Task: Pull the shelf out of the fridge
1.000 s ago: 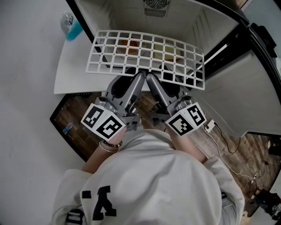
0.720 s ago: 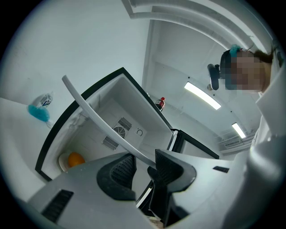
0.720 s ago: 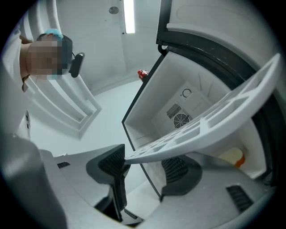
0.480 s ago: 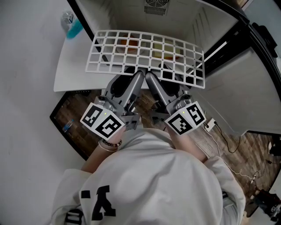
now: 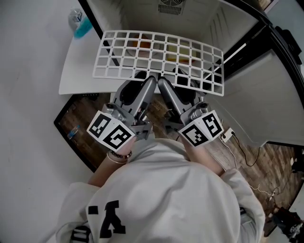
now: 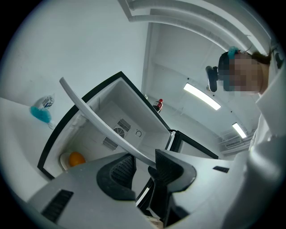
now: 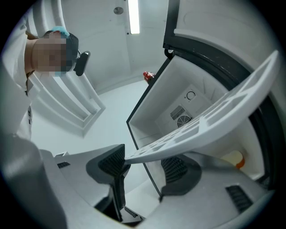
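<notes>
Little has shifted since a second ago: the fridge [image 5: 137,14] stands open and the shelf [image 5: 156,59] sits mostly out. The left gripper [image 5: 150,80] and right gripper [image 5: 162,81] each clamp its front edge. Withdrawal appears nearly complete; a steady, even pull should free the rear.

Shelf [image 5: 159,59] spans the fridge [image 5: 137,14] mouth side to side; nothing passes in from above it. Open door [image 5: 266,104] hems my right, white slab [image 5: 71,71] with a bottle [image 5: 78,21] my left. Left hand-held gripper [image 5: 149,80] and right hand-held gripper [image 5: 162,81] nearly touch at the shelf's near edge. Room remains below it, over the floor [image 5: 76,128].
</notes>
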